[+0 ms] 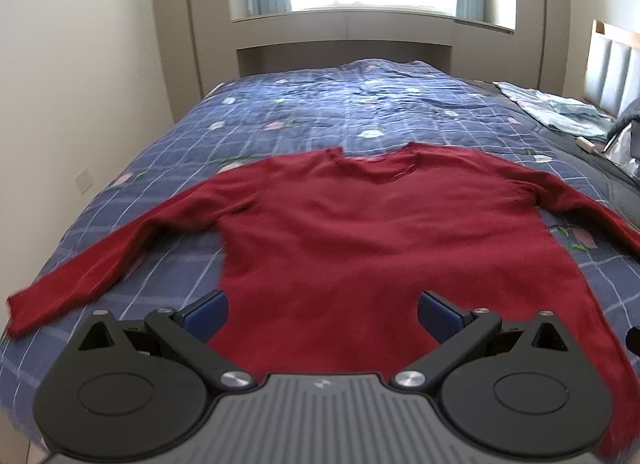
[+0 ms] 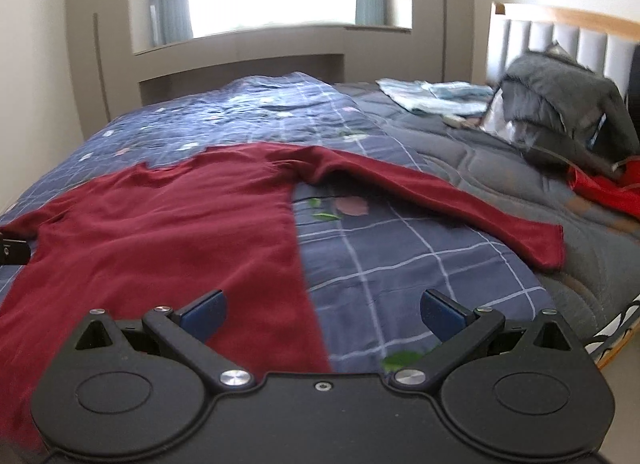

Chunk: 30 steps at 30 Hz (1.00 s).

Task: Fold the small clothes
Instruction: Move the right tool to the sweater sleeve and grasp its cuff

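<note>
A dark red long-sleeved knit sweater (image 1: 320, 232) lies flat and face up on the blue checked floral quilt (image 1: 304, 111) covering the bed, neckline toward the far window and hem toward the near edge. Both sleeves are spread outward, the left sleeve (image 1: 80, 264) angling down toward the near left and the right sleeve (image 2: 460, 203) reaching right, its cuff resting where the quilt meets a grey padded blanket (image 2: 500, 167). This spread looks deliberate: laid out flat, the garment gives clear fold lines and reachable edges.

The left gripper (image 1: 322, 314) hovers over the middle of the hem, its blue-padded fingers (image 1: 206, 314) wide apart with red cloth showing between them and nothing clamped. The right gripper (image 2: 322, 314) sits over the sweater's right side edge, fingers likewise spread and empty, one over cloth and the other over bare quilt. Judging by this, the folding has not begun, and the two grippers seem placed to take the near hem or side.

A grey crumpled jacket (image 2: 560, 103) and a pale folded cloth (image 2: 432, 97) lie far right, near the headboard, well apart from the work.
</note>
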{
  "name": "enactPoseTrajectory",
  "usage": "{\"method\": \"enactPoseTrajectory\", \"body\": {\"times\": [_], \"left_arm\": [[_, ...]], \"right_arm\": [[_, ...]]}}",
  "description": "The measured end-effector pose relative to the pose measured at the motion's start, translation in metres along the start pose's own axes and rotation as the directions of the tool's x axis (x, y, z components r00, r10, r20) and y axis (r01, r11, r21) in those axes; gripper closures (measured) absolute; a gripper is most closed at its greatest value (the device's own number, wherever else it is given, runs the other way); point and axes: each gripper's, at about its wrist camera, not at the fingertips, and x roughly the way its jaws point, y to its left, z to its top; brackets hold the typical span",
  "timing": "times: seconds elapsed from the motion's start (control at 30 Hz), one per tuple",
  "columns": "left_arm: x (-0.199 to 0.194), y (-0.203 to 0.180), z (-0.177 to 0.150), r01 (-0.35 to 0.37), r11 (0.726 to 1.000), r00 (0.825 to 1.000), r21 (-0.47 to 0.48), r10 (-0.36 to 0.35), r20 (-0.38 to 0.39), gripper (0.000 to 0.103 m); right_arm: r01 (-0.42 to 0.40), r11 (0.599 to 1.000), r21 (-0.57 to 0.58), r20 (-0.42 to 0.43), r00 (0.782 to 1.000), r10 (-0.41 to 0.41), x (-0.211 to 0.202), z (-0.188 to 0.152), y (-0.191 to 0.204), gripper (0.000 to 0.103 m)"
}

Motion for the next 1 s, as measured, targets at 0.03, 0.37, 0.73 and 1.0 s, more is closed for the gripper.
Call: {"method": "enactPoseTrajectory", "body": {"times": [0.03,0.37,0.73,1.0], "left_arm": [[0.006,-0.007,0.006,0.005,1.0,1.0,0.011,-0.005,0.001,0.0],[0.087,-0.085,0.062,0.072,0.995,0.997,0.073,-0.074,0.015,0.0],[0.169,-0.159,0.086,0.176,0.982,0.984,0.073,-0.177,0.006,0.0],[0.197,-0.169,0.061,0.178,0.979,0.984,0.095,-0.175,-0.031,0.0]], "right_arm": [[0.007,1.0,0.012,-0.004,1.0,-0.007,0.008,0.002,-0.005,0.0],[0.092,0.991,0.098,-0.007,0.996,-0.092,0.074,0.025,-0.057,0.0],[0.088,0.931,0.355,0.038,0.993,-0.109,0.105,0.036,-0.134,0.0],[0.087,0.813,0.576,0.048,0.989,-0.14,0.108,0.027,-0.186,0.004]]}}
